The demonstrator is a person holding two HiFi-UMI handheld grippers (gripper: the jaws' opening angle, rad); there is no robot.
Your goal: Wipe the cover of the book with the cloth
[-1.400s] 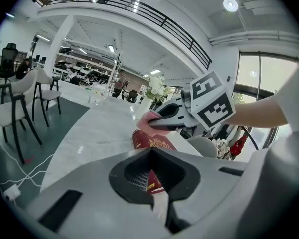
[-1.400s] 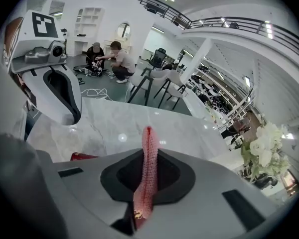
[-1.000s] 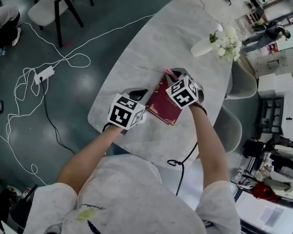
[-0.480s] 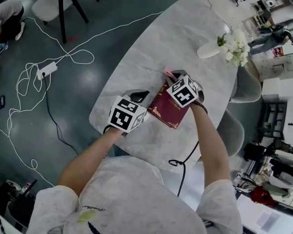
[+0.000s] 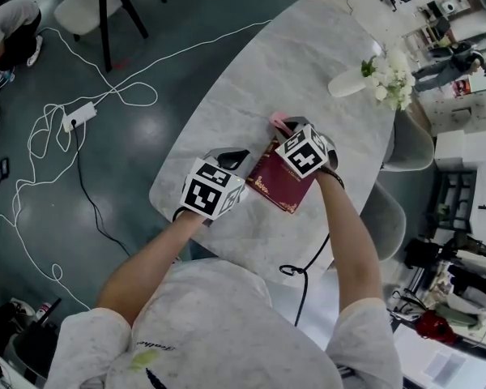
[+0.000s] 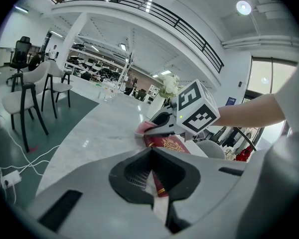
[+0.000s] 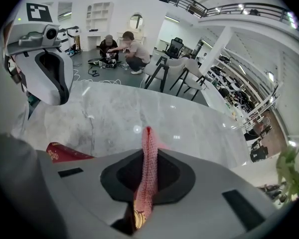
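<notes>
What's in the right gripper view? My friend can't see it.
The right gripper is shut on a pink cloth that sticks up between its jaws. Beyond lie a marble table, a corner of the red book and the left gripper.

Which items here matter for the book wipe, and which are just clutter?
In the job:
- book, its edge clamped in the left gripper
- pink cloth, pinched in the right gripper

Lying about:
- vase of white flowers, further along the table
- power strip and white cable on the floor
- chair
</notes>
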